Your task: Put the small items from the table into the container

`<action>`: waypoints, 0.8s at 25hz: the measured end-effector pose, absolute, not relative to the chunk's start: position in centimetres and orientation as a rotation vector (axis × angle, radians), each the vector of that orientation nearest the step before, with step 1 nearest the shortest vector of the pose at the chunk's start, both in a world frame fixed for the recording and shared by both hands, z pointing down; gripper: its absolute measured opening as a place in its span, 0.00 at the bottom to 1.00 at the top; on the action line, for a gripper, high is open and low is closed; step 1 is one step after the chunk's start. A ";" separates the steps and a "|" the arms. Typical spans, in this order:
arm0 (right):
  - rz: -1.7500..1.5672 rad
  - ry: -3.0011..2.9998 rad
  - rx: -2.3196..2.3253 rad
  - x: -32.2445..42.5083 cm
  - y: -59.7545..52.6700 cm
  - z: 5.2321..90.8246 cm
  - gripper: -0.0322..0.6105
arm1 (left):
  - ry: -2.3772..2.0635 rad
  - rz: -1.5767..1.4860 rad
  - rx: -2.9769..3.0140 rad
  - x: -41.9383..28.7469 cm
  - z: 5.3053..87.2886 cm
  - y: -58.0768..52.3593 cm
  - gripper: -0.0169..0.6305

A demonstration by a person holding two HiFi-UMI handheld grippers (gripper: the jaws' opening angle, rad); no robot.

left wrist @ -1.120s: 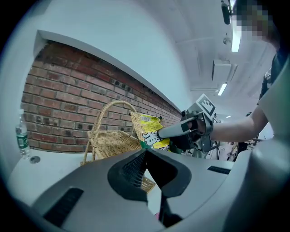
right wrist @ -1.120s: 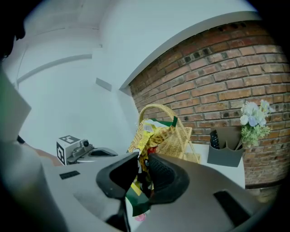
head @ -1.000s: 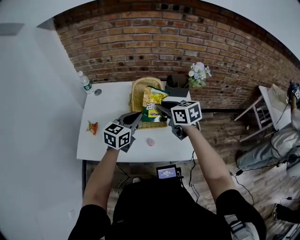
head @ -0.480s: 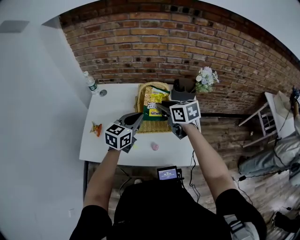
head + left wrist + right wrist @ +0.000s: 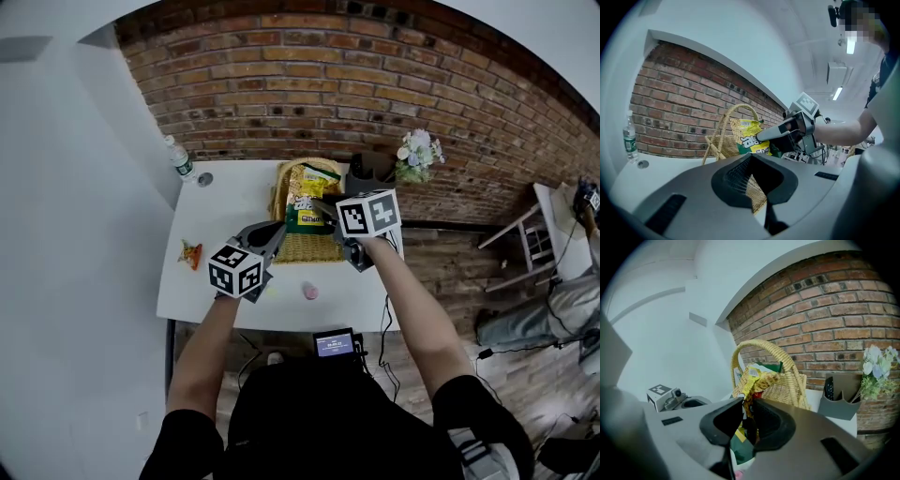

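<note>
the right gripper (image 5: 746,409) pinched the crumpled top edge of a yellow-and-green chip bag (image 5: 305,208), its jaws narrowly parted around the foil. the bag hung over the wicker basket (image 5: 306,249) on the white table (image 5: 225,208), beside the arched handle. a white barcode strip showed near the bag's top; the white lettering on its green band was too small to read. the left gripper (image 5: 278,231) hovered near the basket's front, jaws pressed together on nothing. a pink item (image 5: 309,292) and an orange wrapper (image 5: 190,253) lay on the table. a water bottle (image 5: 180,161) wore a green label, unreadable.
</note>
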State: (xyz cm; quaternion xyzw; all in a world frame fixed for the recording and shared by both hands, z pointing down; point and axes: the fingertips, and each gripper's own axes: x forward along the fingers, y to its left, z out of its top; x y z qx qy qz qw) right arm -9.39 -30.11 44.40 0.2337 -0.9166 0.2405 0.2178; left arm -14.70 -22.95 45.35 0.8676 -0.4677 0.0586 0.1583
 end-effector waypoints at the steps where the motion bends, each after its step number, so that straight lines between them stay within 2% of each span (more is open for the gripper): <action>1: 0.665 -2.526 0.656 -9.4 -30.1 44.5 0.17 | -1.335 0.168 2.481 -14.6 45.4 -23.0 0.04; 20: 0.644 -2.284 0.682 -10.1 -30.1 47.0 0.17 | -1.312 0.166 2.483 -14.7 45.9 -22.8 0.04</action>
